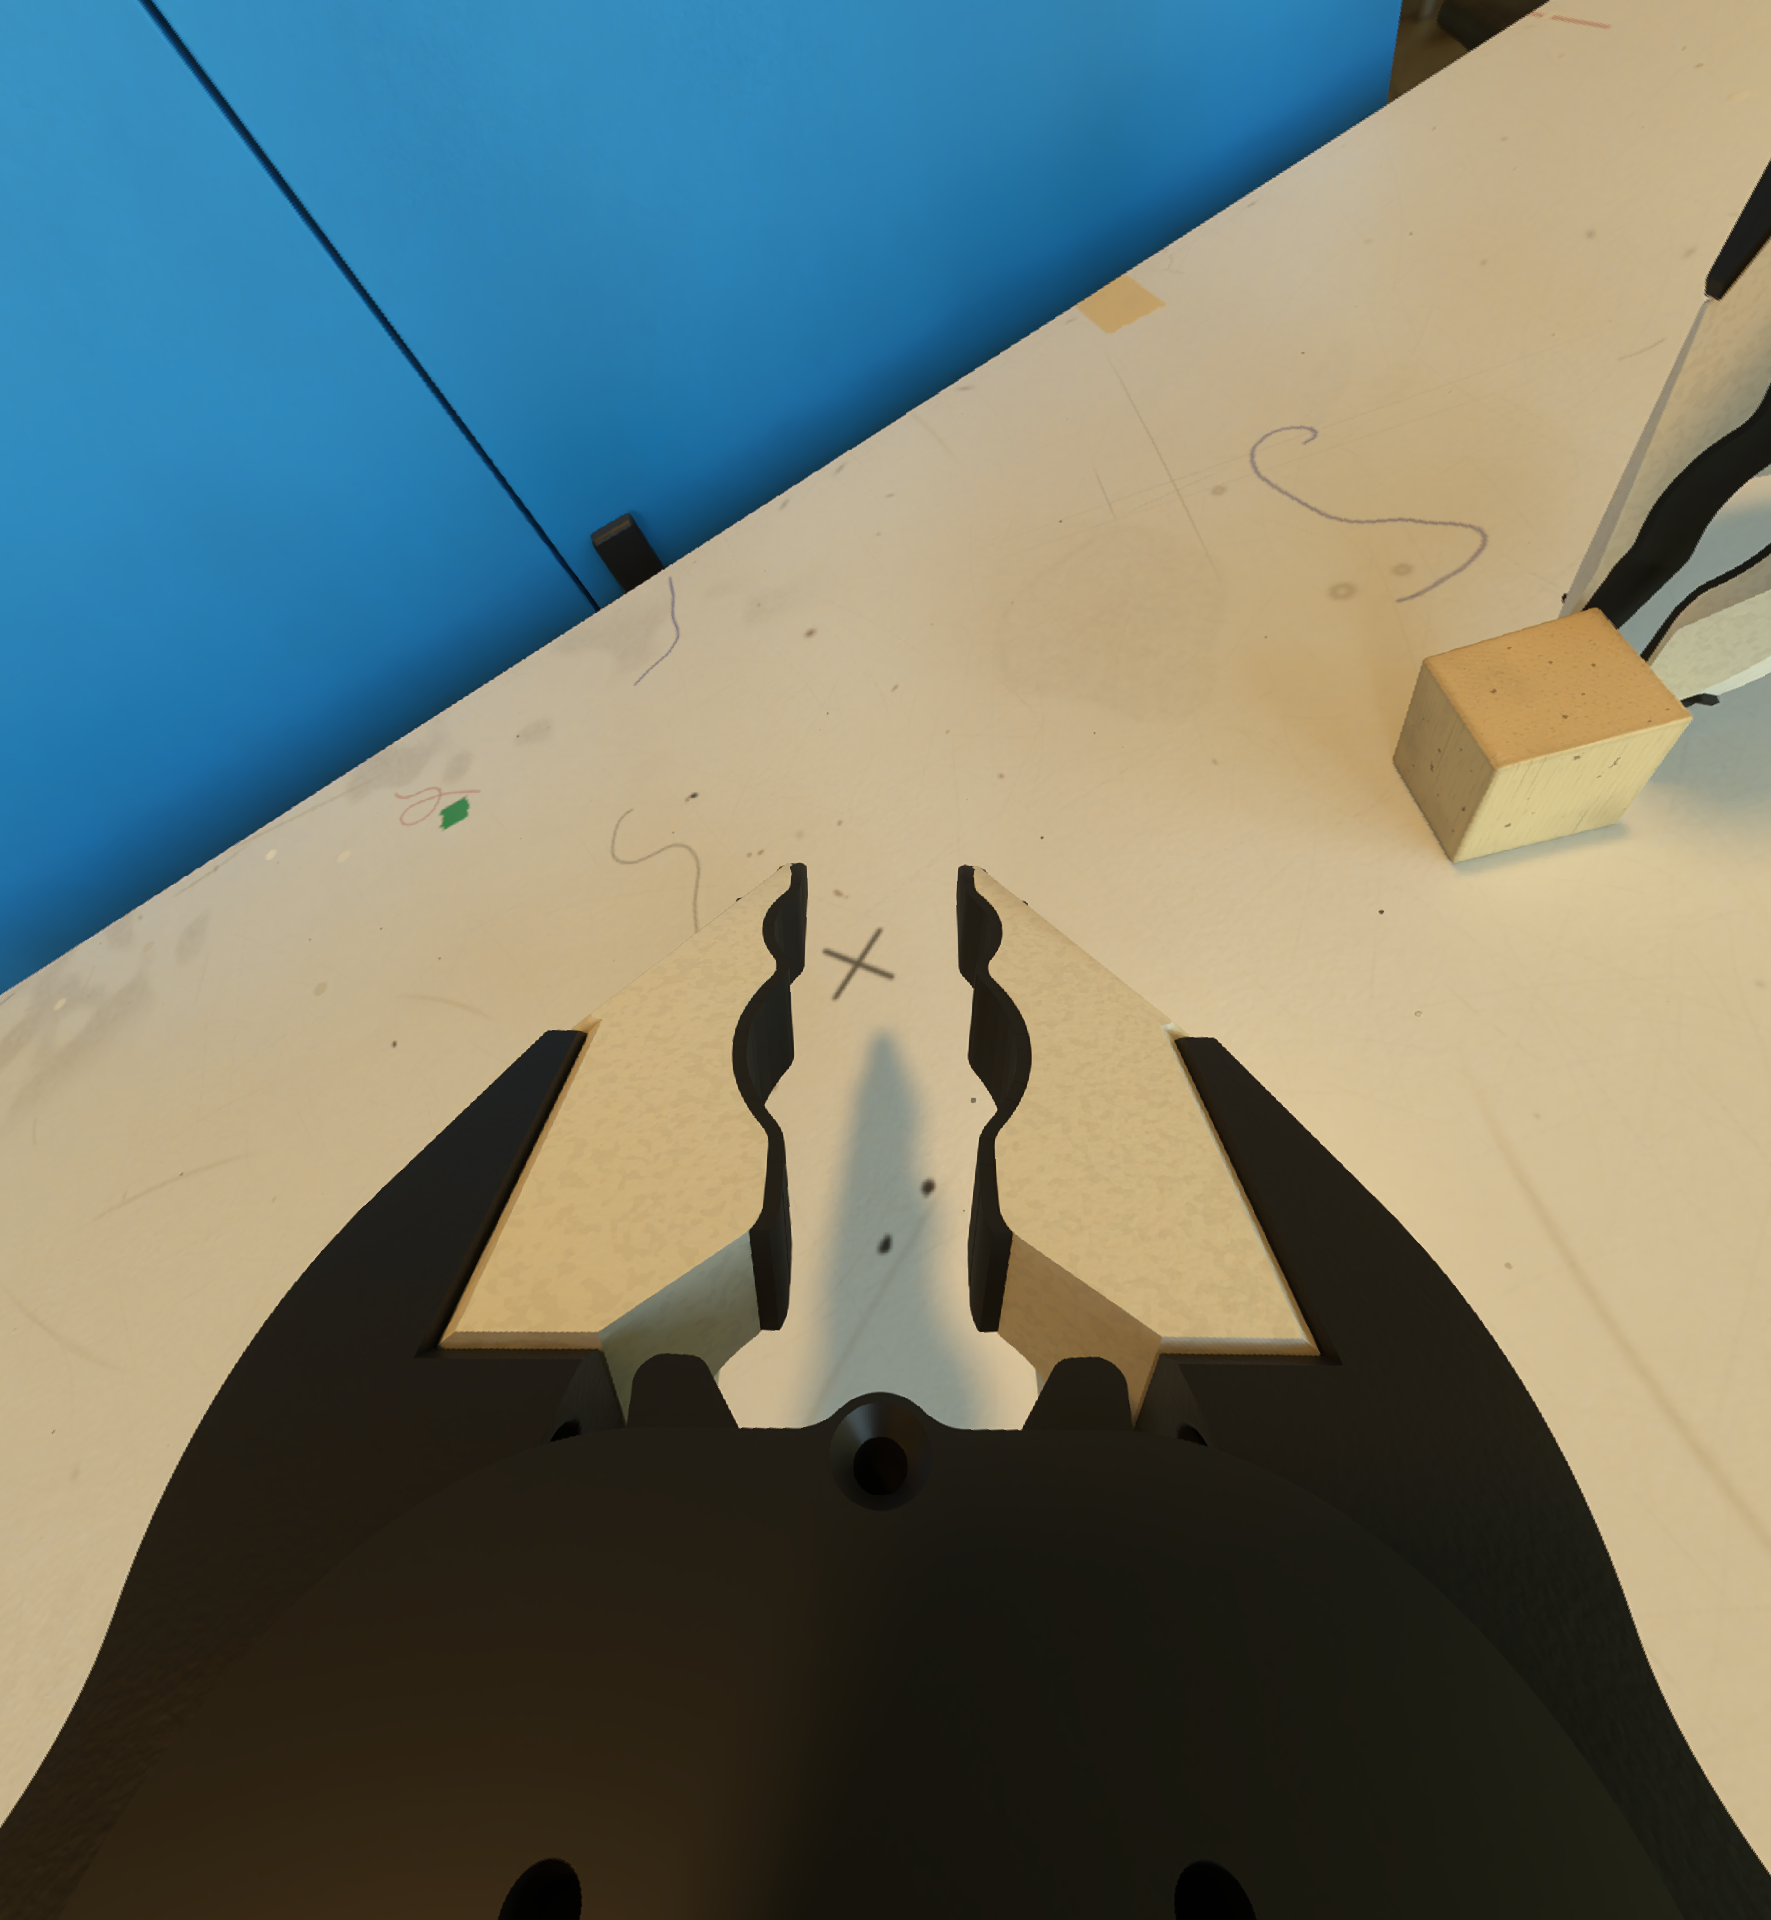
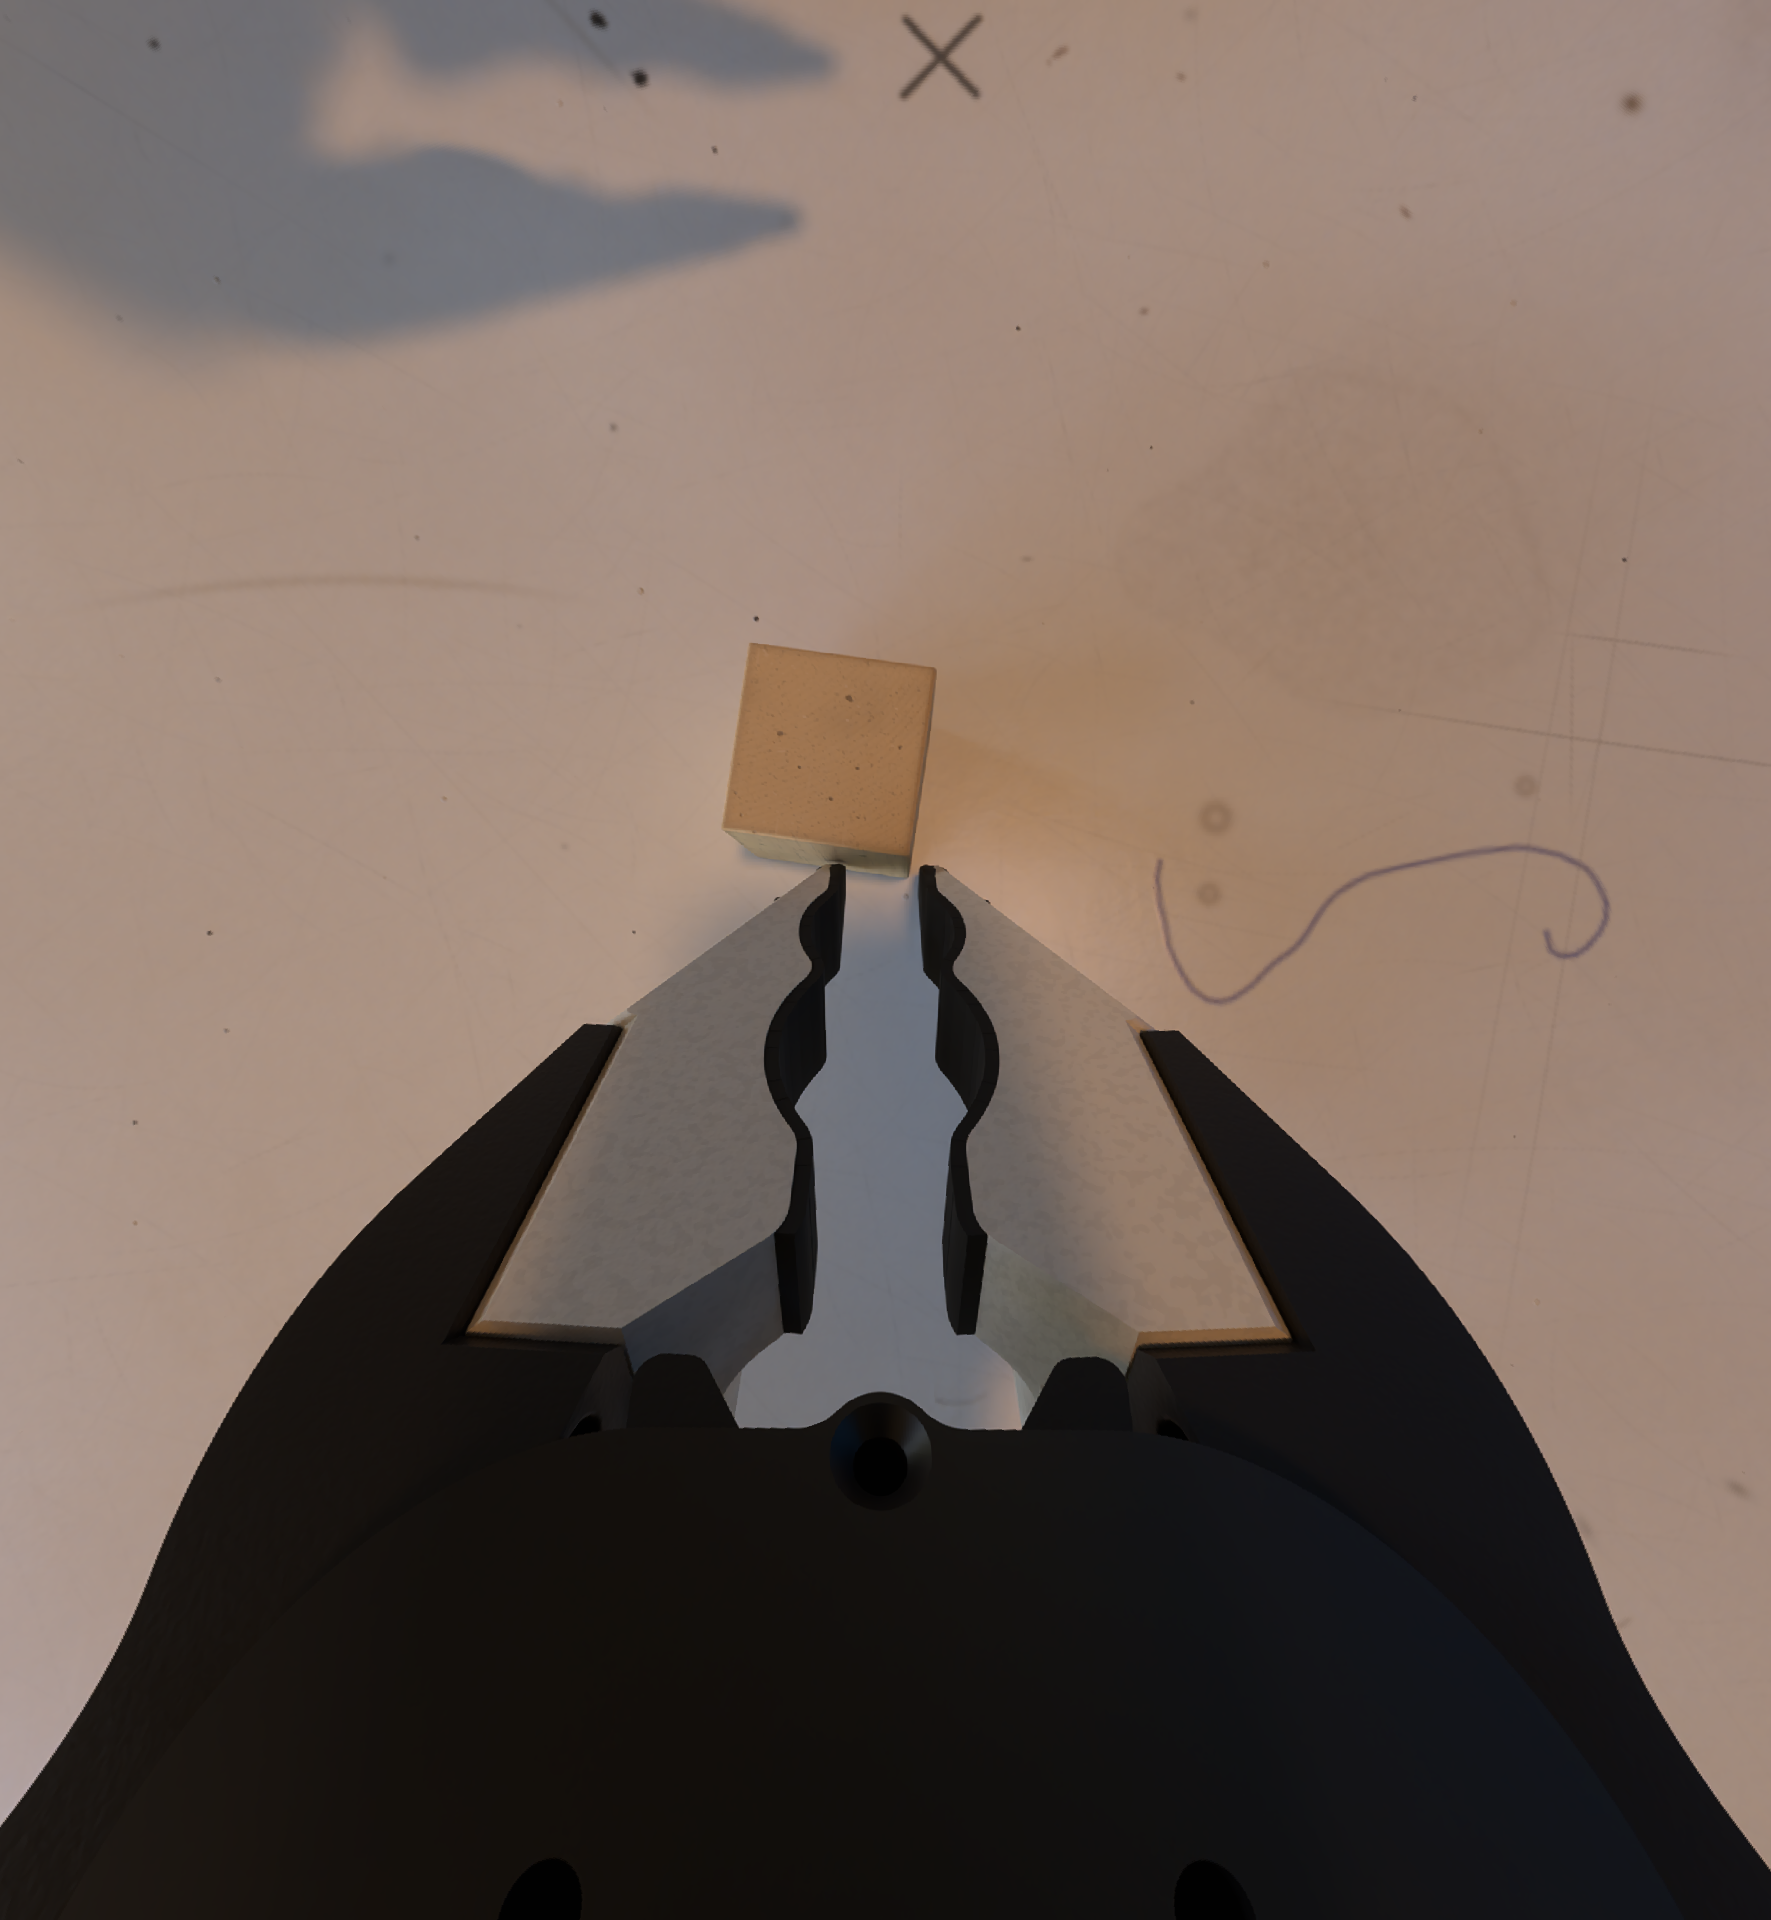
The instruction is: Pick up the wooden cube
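Observation:
The wooden cube [image 1: 1541, 732] stands on the pale table at the right of the left wrist view. In the right wrist view the cube [image 2: 829, 753] sits just beyond my right gripper [image 2: 882, 871], a little left of its centre line. The right jaws stand a narrow gap apart, narrower than the cube, with nothing between them. The right gripper's fingers [image 1: 1712, 499] come down steeply right behind the cube in the left wrist view. My left gripper [image 1: 881, 873] is open and empty, low over the table, well left of the cube.
A pen-drawn X mark [image 1: 858, 964] lies between the left fingertips and shows far off in the right wrist view [image 2: 941, 57]. Blue wall panels [image 1: 445, 312] rise beyond the table's far edge, with a small black bracket [image 1: 623, 545] there. The table [image 1: 1120, 644] bears scribbles and a tape patch [image 1: 1120, 303].

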You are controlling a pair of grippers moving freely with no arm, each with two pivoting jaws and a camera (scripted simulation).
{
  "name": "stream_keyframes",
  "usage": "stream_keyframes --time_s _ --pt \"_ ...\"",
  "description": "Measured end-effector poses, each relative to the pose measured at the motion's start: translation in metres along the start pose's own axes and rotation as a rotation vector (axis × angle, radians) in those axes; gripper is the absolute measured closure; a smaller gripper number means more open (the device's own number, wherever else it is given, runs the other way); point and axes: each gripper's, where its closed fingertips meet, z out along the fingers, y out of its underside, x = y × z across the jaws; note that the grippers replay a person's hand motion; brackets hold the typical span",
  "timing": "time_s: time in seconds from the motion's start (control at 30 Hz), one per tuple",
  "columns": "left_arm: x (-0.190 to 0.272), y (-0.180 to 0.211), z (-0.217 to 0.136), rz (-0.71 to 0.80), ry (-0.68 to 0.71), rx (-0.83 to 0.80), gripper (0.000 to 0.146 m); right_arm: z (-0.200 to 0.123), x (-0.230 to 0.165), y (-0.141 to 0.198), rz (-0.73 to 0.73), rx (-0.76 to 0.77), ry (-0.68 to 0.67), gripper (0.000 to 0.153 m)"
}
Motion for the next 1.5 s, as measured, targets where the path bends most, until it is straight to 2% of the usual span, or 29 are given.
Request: stream_keyframes --time_s 0.1,0.23,0.33,0.4,0.57,0.63,0.8,1.0,1.07,1.2,1.5 --pt "0.000 0.000 -0.001 0.001 0.000 0.000 0.117 -0.003 -0.001 -0.004 0.009 0.014 -0.010 0.134" --pt "0.001 0.000 -0.001 -0.001 0.001 0.001 0.117 -0.001 0.003 -0.003 -0.009 -0.001 0.018 0.119" --pt "0.001 -0.001 0.000 0.002 0.004 0.001 0.117 0.005 0.002 -0.003 -0.030 -0.014 0.006 0.117" --pt "0.002 -0.001 0.000 0.003 0.004 0.001 0.117 0.006 0.003 -0.004 -0.022 -0.007 0.002 0.119" --pt "0.002 -0.001 0.000 0.002 0.004 0.001 0.117 0.008 0.002 -0.006 -0.007 0.009 0.019 0.138" --pt "0.002 -0.001 0.000 0.001 0.005 0.001 0.117 0.007 0.002 -0.005 -0.015 0.008 0.035 0.138" --pt "0.002 -0.001 0.000 0.000 0.006 0.001 0.117 0.005 0.001 -0.010 0.005 0.018 0.001 0.116" --pt "0.001 -0.002 0.001 -0.003 0.003 0.002 0.117 0.010 -0.011 -0.014 0.071 -0.018 0.066 0.094" --pt "0.002 -0.002 0.001 -0.002 0.006 0.002 0.117 0.014 -0.011 -0.015 0.087 -0.002 0.084 0.096" --pt "0.003 -0.002 0.001 0.002 0.010 0.004 0.117 0.014 -0.007 -0.015 0.100 0.005 0.092 0.117" --pt "0.003 -0.002 0.000 0.001 0.007 0.005 0.117 0.012 -0.011 -0.019 0.100 0.023 0.069 0.117"
